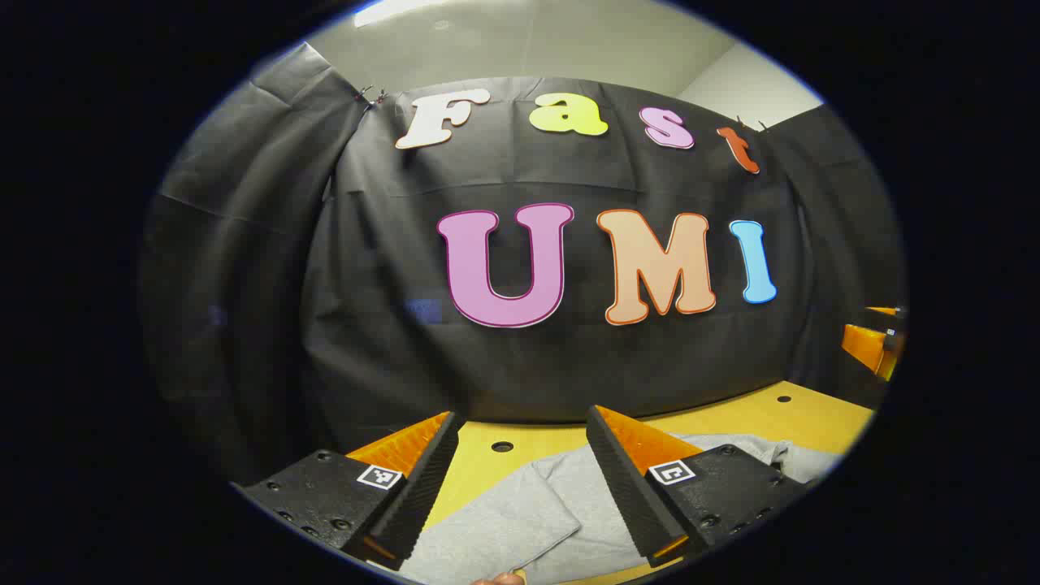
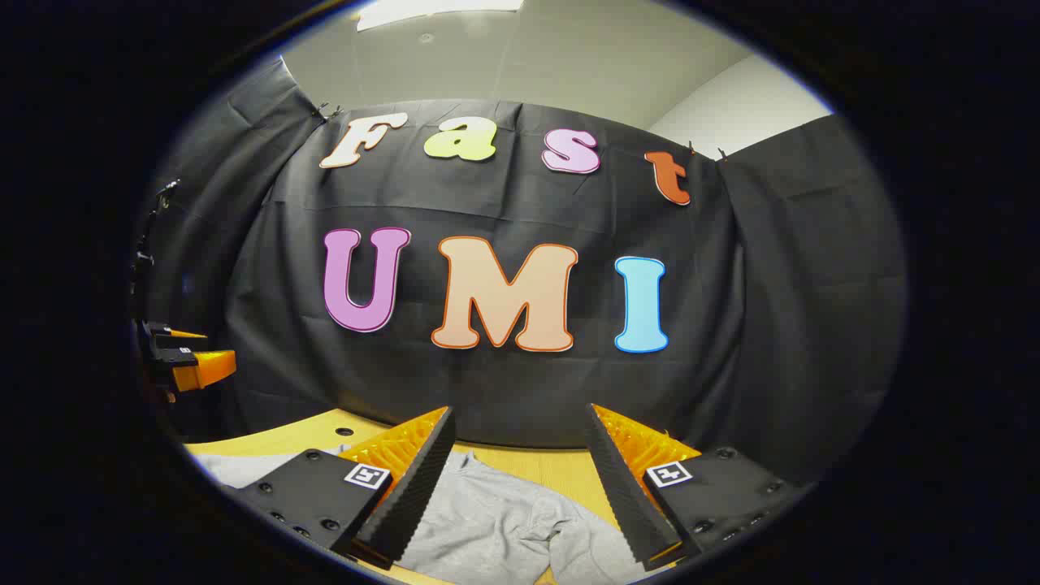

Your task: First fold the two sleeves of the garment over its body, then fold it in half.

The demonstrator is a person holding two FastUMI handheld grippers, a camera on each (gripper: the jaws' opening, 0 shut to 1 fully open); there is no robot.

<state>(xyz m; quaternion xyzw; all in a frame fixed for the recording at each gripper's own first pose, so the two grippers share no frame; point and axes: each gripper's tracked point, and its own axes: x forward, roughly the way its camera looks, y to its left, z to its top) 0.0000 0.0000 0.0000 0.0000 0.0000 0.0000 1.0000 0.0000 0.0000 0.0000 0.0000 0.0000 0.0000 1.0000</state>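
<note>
We've got both the left gripper (image 1: 516,479) and right gripper (image 2: 516,479) gaping wide above the grey garment (image 2: 504,520) rumpled on the bench (image 1: 812,418), so we'd probably pinch extra layers and drag the body along.

Light heather-grey garment (image 1: 520,520) down there, plain, no print, a shade darker along its folds. Under it a yellow table (image 1: 804,422) with small dark round holes dotted across it. In the right gripper view the same grey garment (image 2: 496,520) lies rumpled on the yellow table (image 2: 325,435). Black cloth wall (image 1: 341,268) behind, matte and creased. Above it an off-white ceiling (image 2: 528,57) with a bright white light strip. Each gripper body is black, carrying a small black-and-white square marker (image 1: 380,477), with orange ribbed backing behind the jaws.
</note>
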